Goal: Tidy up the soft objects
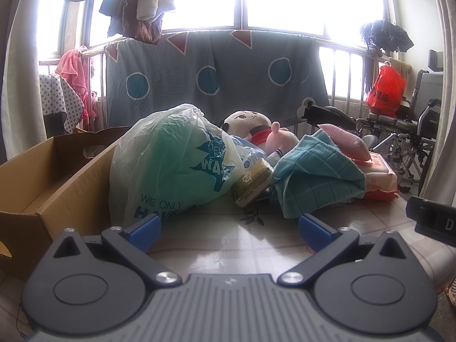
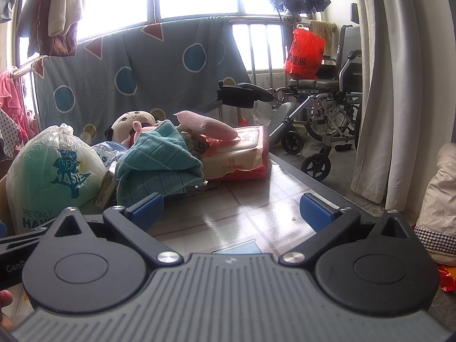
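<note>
Left wrist, crinkly plastic bag [image 1: 171, 159], waffle-knit towel [image 1: 316, 176]

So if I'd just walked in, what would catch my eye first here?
Probably the heap of soft things on the table: a big knotted plastic bag at the left, a teal towel draped in front, and a plush doll lying behind them. An open cardboard box stands at the far left. Behind it all, a grey sheet with blue circles hangs over the window rail.
</note>
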`<state>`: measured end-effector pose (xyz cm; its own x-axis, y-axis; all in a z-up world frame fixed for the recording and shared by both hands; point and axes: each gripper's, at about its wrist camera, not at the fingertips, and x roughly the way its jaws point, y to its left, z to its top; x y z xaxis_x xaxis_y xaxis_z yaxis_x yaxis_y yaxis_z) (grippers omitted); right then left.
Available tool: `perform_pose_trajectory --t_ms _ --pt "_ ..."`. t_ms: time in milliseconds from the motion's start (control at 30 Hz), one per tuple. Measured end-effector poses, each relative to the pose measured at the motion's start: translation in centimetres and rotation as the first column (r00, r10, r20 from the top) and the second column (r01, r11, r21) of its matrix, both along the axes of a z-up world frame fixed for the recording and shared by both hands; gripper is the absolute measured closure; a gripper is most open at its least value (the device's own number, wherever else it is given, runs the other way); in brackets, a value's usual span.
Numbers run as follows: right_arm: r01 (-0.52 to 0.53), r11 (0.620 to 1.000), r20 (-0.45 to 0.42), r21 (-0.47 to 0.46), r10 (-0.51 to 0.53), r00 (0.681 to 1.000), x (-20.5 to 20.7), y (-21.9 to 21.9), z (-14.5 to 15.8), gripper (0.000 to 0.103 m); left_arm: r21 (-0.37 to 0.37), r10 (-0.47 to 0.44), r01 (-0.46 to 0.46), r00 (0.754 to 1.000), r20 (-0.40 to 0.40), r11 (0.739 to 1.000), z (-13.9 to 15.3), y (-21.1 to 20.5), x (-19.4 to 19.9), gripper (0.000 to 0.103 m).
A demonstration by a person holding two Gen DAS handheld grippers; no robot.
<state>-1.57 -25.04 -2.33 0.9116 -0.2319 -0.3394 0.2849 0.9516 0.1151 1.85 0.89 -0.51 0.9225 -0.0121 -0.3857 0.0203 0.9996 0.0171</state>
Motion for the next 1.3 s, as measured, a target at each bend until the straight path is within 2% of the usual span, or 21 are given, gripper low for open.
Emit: perform_pose_trajectory --t_ms 300,933,1067,1167,1200,1300 --pt "0.000 1.000 0.000 0.000 0.000 1.000 0.0 0.0 0.0 0.001 0.001 -0.002 0.002 1.000 -0.003 1.000 0.0 0.0 0.0 0.000" --pt "-0.009 1.000 -0.023 0.024 0.010 1.000 0.7 -0.2 -0.4 0.001 0.000 -0.011 0.011 0.998 -0.058 1.000 -0.3 -0.2 0.9 0.000" --pt "-0.099 0.990 -0.022 0.099 0.102 0.995 1.1 -1.2 -0.3 0.001 -0.047 -0.096 0.091 0.991 -0.092 0.995 -0.3 0.3 1.6 0.002" --pt "-0.168 0.976 -0.013 0.139 0.171 0.985 1.9 -2.1 -0.4 0.001 -0.096 -0.172 0.162 0.979 -0.107 0.982 -0.1 0.8 2.3 0.013" --pt "-0.185 0.973 -0.015 0.135 0.189 0.982 2.3 -2.3 -0.4 0.001 -0.097 -0.198 0.188 0.974 -0.106 0.977 0.0 0.9 2.6 0.013" --pt "-0.233 0.967 -0.023 0.103 0.236 0.971 4.2 -3.0 -0.2 0.001 -0.036 -0.253 0.250 0.959 -0.125 0.967 0.4 0.3 4.4 0.017"
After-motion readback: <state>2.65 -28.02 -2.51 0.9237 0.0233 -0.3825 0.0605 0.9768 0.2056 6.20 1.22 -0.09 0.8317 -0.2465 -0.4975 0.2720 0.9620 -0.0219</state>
